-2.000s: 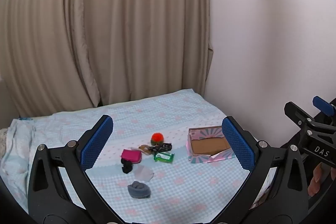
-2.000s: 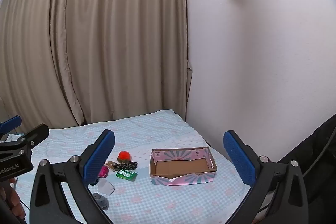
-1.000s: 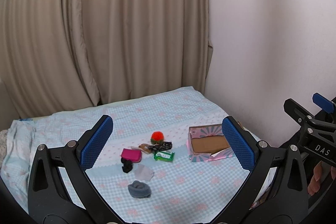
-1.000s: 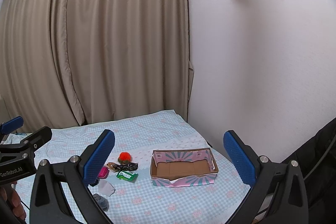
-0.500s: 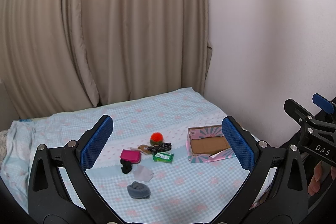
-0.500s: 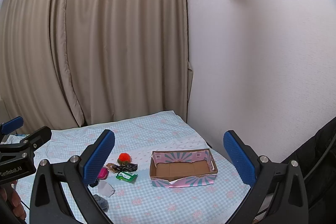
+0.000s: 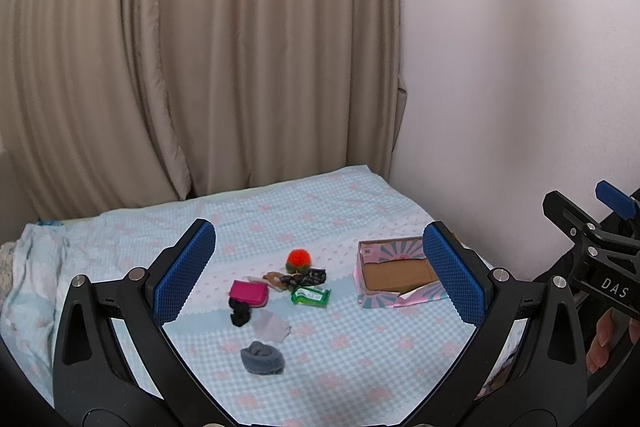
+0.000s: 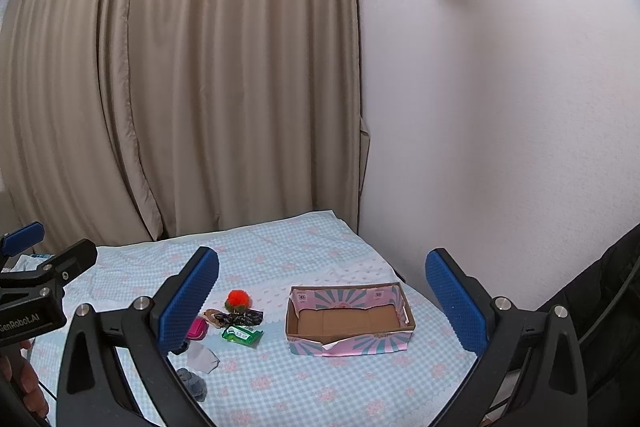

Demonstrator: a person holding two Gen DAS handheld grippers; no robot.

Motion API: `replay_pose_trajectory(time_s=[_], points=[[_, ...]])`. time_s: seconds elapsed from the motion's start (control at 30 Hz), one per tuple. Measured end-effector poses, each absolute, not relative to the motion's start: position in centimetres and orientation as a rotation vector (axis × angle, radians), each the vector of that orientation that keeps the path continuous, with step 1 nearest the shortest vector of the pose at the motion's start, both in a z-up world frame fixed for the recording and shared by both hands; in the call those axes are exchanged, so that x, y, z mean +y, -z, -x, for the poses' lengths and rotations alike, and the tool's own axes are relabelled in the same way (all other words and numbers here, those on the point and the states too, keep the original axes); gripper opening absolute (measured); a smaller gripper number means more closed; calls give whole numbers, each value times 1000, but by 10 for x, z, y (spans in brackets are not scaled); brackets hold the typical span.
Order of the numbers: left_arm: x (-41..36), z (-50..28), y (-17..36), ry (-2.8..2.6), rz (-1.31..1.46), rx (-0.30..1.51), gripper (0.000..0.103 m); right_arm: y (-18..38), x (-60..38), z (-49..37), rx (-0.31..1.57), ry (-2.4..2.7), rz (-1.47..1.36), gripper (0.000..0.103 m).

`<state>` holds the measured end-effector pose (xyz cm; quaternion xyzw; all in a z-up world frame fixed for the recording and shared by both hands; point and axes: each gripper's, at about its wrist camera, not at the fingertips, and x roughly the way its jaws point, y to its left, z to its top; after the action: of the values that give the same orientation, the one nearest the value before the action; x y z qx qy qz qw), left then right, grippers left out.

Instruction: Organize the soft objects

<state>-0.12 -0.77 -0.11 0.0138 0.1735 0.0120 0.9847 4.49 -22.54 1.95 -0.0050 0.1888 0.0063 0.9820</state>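
Bedding in pale blue check with pink flowers covered the surface, with beige curtains hanging behind it and a plain white wall on the right. The left gripper hovered above the near edge of the bedding with its blue pads spread wide and nothing between them. The right gripper hung to its right in the same way, jaws wide apart and holding nothing, well short of the objects. A cardboard box with pink and teal striped sides sat on the right part of the bedding near the wall, its brown floor bare. The soft things lay in a loose cluster to the left of the box, apart from it: an orange pompom farthest, a dark patterned scrunchie just in front of it, a green packet nearer still, a pink pouch to the left, a black wad touching the pouch's near side, a pale cloth beside that, and a grey rolled sock nearest of all.
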Motion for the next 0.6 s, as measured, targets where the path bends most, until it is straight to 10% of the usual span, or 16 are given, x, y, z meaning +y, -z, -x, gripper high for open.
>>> replay_pose_trajectory(time_s=[0.6], points=[[112,-35,58,-111,54,588,103,41,-198,-80,520,-104,-21,103]])
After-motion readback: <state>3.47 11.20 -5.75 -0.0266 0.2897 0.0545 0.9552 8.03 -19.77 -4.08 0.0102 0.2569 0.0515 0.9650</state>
